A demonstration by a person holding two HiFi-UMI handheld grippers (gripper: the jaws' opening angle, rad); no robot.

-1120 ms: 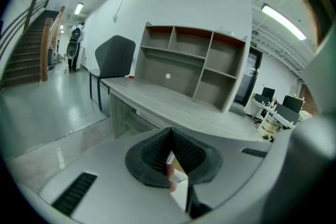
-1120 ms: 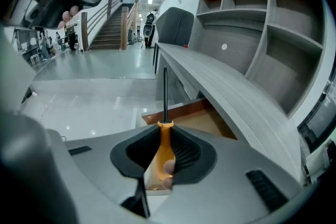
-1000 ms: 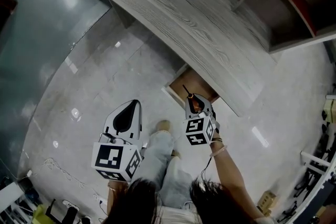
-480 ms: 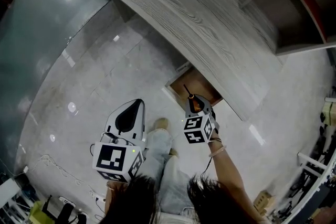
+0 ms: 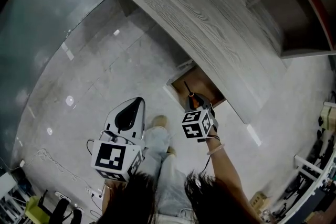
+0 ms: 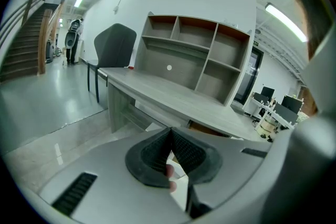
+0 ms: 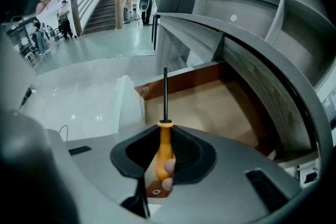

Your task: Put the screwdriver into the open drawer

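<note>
Our right gripper (image 7: 166,157) pinches the orange-handled, black-shafted screwdriver (image 7: 165,97), tip at 12 o'clock over the open brown wooden drawer (image 7: 210,105). Not yet released. Our left gripper (image 6: 170,150) has its jaws pressed together, empty.

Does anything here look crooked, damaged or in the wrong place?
Nothing stands out. The screwdriver sits straight in the right gripper and points at the open drawer, which looks bare and undamaged. The left gripper is shut and empty.

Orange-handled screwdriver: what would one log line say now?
right gripper: shut on orange-handled screwdriver | tip over open wooden drawer | left gripper: shut, empty
</note>
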